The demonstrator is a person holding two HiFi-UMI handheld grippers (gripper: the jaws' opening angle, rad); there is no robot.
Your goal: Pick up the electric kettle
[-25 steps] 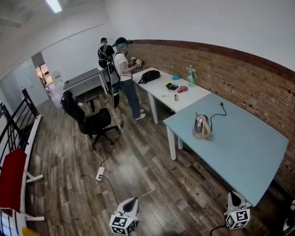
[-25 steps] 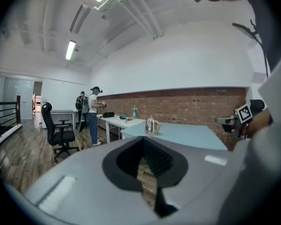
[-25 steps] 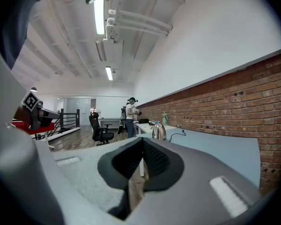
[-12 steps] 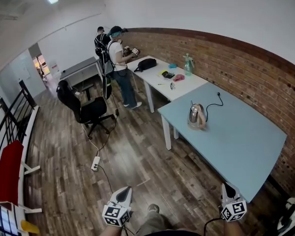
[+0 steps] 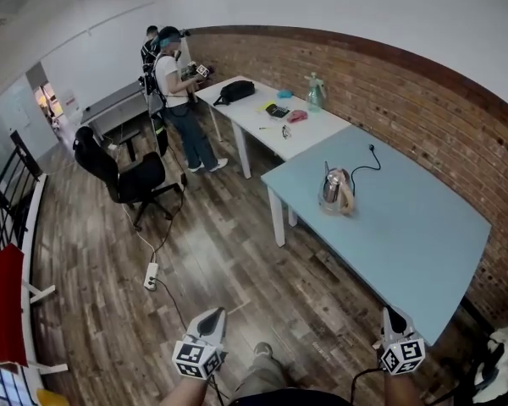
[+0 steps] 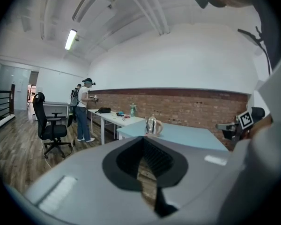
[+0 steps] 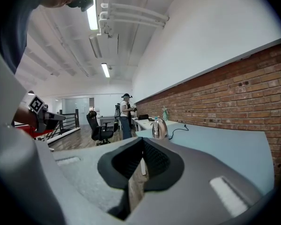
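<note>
The electric kettle, shiny steel with a pale handle, stands on its base near the left end of the light blue table; its black cord trails toward the brick wall. It appears far off in the left gripper view and the right gripper view. My left gripper and right gripper hang low over the wooden floor, well short of the table. Both are shut with nothing between the jaws, left and right.
A white table with a black bag, a spray bottle and small items adjoins the blue one. Two people stand at its far end. A black office chair and a power strip with a cable sit on the floor to the left.
Both grippers have moved forward toward the blue table, the left one more. The kettle and table now sit closer in the head view. The wearer's legs have come into view.
</note>
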